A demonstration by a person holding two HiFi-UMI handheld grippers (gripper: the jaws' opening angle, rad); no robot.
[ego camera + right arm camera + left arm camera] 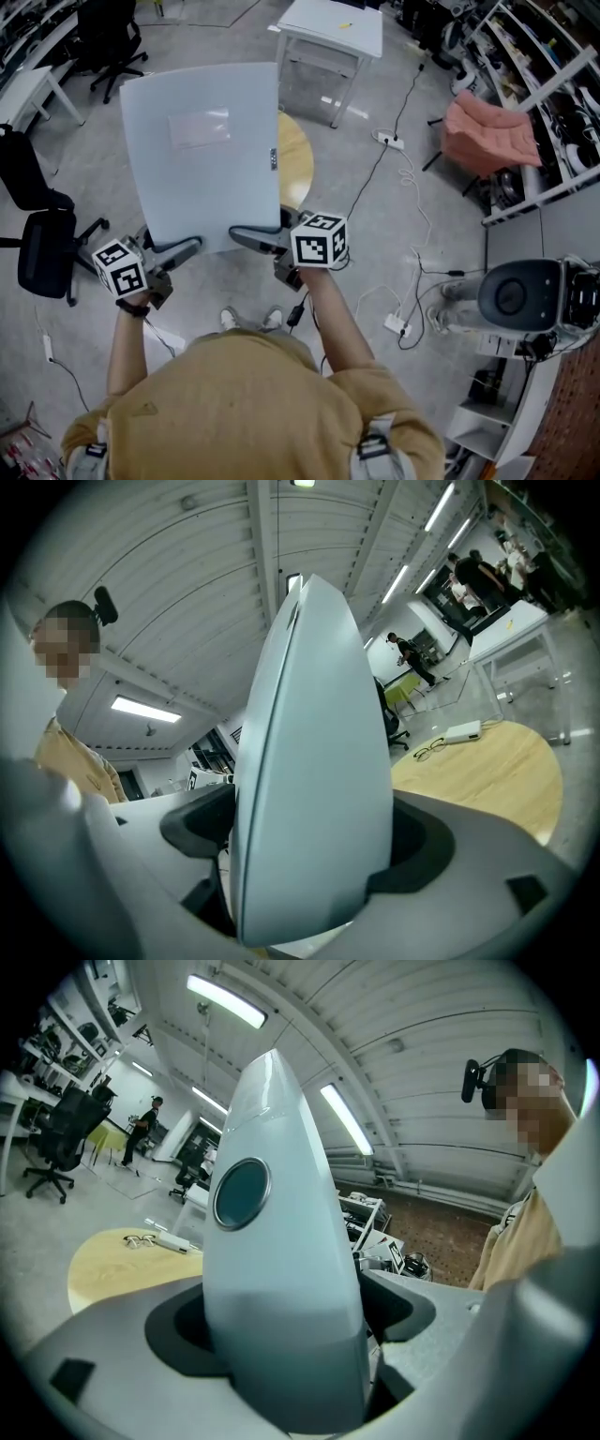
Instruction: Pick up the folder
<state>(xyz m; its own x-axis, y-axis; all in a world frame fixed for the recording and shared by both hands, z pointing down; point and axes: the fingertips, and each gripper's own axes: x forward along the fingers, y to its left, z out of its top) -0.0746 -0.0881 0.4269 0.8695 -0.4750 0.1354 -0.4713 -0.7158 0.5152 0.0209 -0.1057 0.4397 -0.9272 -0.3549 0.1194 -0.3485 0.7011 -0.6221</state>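
Note:
A pale blue-grey folder point(202, 155) is held up in the air, its broad face turned toward the head view, above a round wooden table point(295, 159). My left gripper point(192, 246) is shut on the folder's lower left edge, and my right gripper point(246, 232) is shut on its lower right edge. In the left gripper view the folder point(281, 1251) stands upright between the jaws, spine toward the camera with a round finger hole. The right gripper view shows the folder point(314, 761) clamped edge-on the same way.
The round wooden table point(487, 766) carries a pair of glasses point(429, 753) and a small white box point(464, 731). A white desk point(333, 28) stands beyond it. Black office chairs point(42, 239) are at the left; cables and a power strip point(397, 326) lie on the floor at the right.

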